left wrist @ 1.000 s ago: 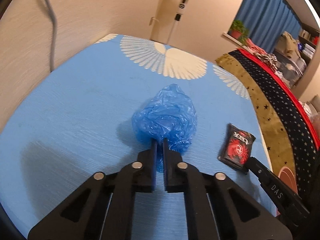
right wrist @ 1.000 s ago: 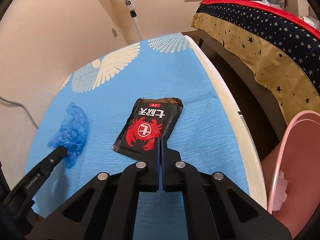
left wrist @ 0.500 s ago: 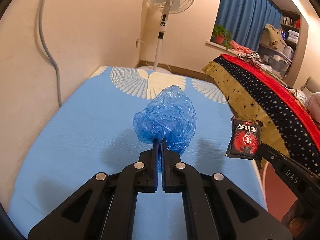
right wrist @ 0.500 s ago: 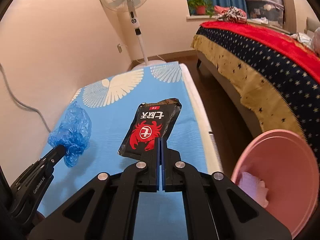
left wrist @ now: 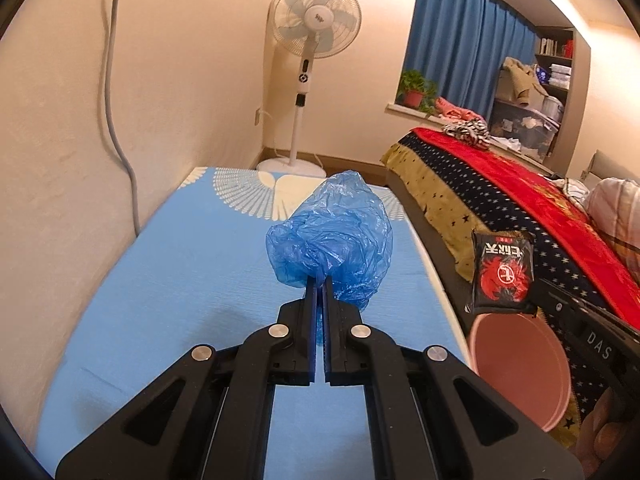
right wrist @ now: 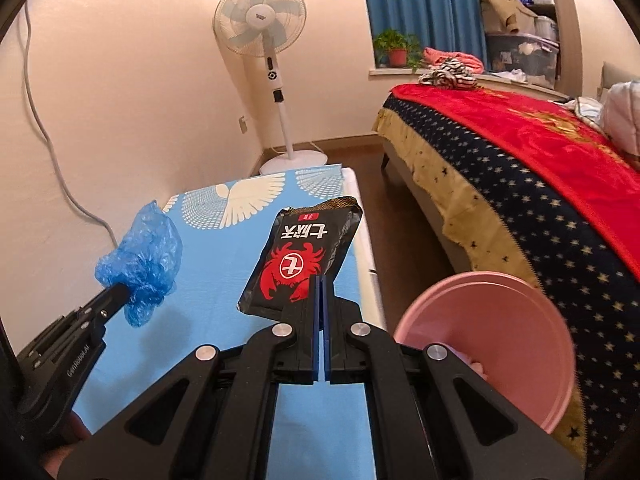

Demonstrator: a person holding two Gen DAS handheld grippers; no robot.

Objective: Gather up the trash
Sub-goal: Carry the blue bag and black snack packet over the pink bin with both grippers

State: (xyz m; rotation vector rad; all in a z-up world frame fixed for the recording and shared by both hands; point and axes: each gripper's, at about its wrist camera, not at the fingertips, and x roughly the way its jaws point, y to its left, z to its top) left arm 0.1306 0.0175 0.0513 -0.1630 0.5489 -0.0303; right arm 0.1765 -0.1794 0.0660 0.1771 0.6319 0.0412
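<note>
My left gripper [left wrist: 319, 286] is shut on a crumpled blue plastic bag [left wrist: 332, 236] and holds it up above the blue table [left wrist: 180, 280]. The bag also shows in the right wrist view [right wrist: 142, 260]. My right gripper [right wrist: 322, 284] is shut on a black snack packet with a red crab [right wrist: 304, 260], lifted above the table's right edge. The packet also shows in the left wrist view [left wrist: 502, 270]. A pink bin [right wrist: 492, 344] stands on the floor right of the table, below the packet; it also shows in the left wrist view [left wrist: 520, 368].
The blue table with white wing prints [right wrist: 248, 200] stands against the wall on the left. A standing fan [left wrist: 314, 40] is beyond its far end. A bed with a starred blanket [right wrist: 540, 184] runs along the right, with a narrow floor gap between.
Both grippers have risen from the table, carrying the blue bag and the black packet up. The views have tilted upward and the pink bin has come into view at the right.
</note>
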